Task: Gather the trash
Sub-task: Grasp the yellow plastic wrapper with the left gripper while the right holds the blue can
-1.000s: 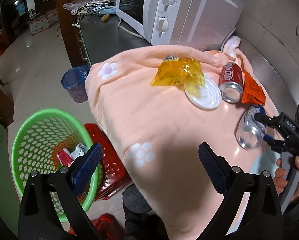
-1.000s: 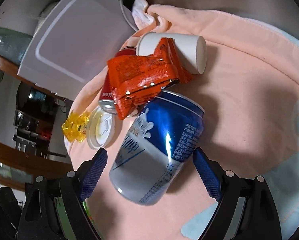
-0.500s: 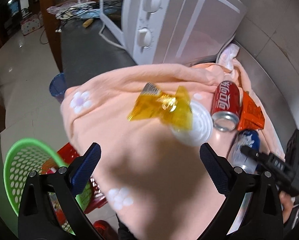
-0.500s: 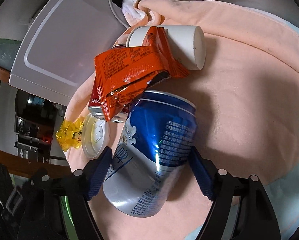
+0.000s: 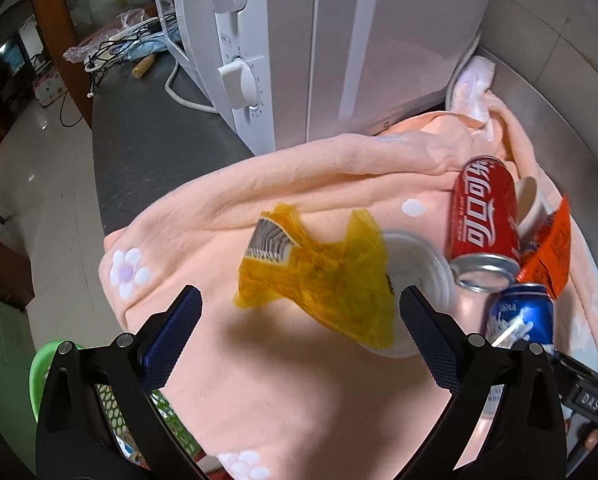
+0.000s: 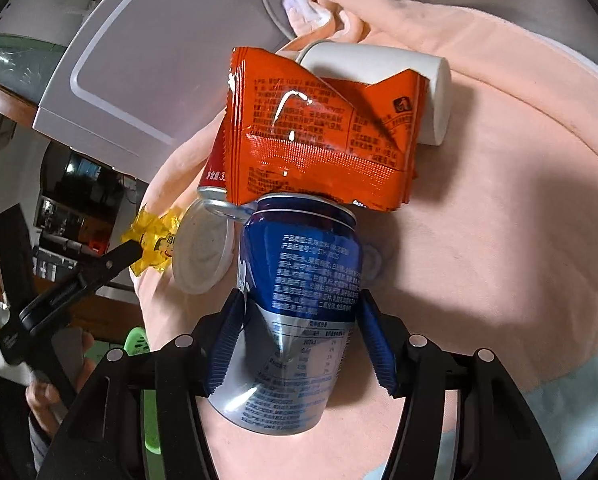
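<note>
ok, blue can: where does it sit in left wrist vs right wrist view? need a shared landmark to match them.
Left wrist: blue can at lower right, partly behind the left hand-held gripper's finger, below the red can.
Right wrist: blue can at centre, between the pads of the right hand-held gripper.
Shared landmark: the orange wrapper, touching the can's far end in both.

The right gripper [image 6: 299, 332] is angled downward, its blue pads [image 6: 229, 344] pressed against both sides of a blue can [image 6: 299, 280]. The left gripper [image 5: 299, 336] is held wide apart, nothing gripped.
</note>
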A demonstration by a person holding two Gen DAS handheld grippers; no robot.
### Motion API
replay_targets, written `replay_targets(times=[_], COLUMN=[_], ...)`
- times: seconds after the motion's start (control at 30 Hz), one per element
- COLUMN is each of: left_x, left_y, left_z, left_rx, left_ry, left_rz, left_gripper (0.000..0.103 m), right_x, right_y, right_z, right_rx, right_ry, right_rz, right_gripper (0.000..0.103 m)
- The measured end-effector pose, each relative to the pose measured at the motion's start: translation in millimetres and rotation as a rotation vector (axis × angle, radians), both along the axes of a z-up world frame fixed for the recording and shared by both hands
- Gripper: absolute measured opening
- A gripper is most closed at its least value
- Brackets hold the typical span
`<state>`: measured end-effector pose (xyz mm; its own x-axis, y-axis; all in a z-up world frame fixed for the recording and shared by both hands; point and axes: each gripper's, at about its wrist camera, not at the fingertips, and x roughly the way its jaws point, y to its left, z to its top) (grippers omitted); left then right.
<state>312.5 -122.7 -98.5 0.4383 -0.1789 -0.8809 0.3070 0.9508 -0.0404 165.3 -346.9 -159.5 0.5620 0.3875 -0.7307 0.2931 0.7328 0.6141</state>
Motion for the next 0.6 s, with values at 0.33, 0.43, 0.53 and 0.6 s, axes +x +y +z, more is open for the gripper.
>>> replay_targets(times=[0.33,0.43,0.53,0.6], left_x=[5.9,-1.6,-9.6,-15.5], left_y=[2.6,2.0,7.0,13.2], left_z=[-3.3,-1.0,2.3,5.0], left_rx=[-0.098,-0.090,-0.095,-0.109], left_ry=[0.014,-0.008,-0.021,-0.026], left_rz=[-0.047,-0.068,-0.071,-0.064], left_gripper=[0.067,0.056,0.049,0.047], right_x=[5.2,1.3,-2.0,-3.1], right_y=[15.3,21.1,25.5,30.4], right_z=[1.9,7.9,14.1,19.7], right_rx=[0.003,-0.013,-0.020,-0.031], right_ry=[-0.027,-0.045,-0.062,-0.077], right_rz=[0.058,0.078,0.090,0.099], right_gripper=[0.051,0.051,0.050,0.050])
